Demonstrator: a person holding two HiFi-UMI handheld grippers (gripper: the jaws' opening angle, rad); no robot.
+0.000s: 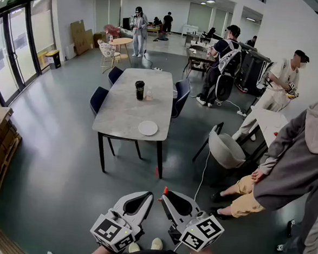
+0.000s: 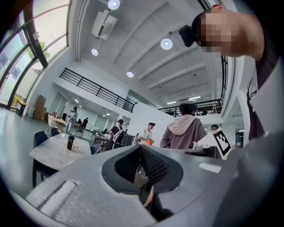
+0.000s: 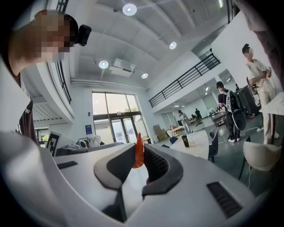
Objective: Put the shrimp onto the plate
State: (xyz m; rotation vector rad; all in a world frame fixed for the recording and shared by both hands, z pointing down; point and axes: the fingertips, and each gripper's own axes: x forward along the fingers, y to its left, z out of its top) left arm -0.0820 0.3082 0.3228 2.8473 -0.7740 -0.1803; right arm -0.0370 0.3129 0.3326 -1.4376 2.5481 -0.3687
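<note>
A small orange shrimp (image 3: 139,153) is pinched upright between the tips of my right gripper (image 3: 138,147). In the head view the shrimp (image 1: 165,190) shows as an orange tip at the right gripper (image 1: 163,195), low in the middle. My left gripper (image 1: 149,196) is beside it, jaws together and holding nothing; its tips (image 2: 140,148) meet in its own view. The white plate (image 1: 147,128) lies empty near the front end of a long grey table (image 1: 122,107), well ahead of both grippers across open floor.
A black cup (image 1: 139,90) and a small clear glass (image 1: 148,95) stand mid-table. Dark chairs (image 1: 181,96) flank the table. A white chair (image 1: 226,150) and a seated person in a grey hoodie (image 1: 298,160) are at the right. Several people stand farther back.
</note>
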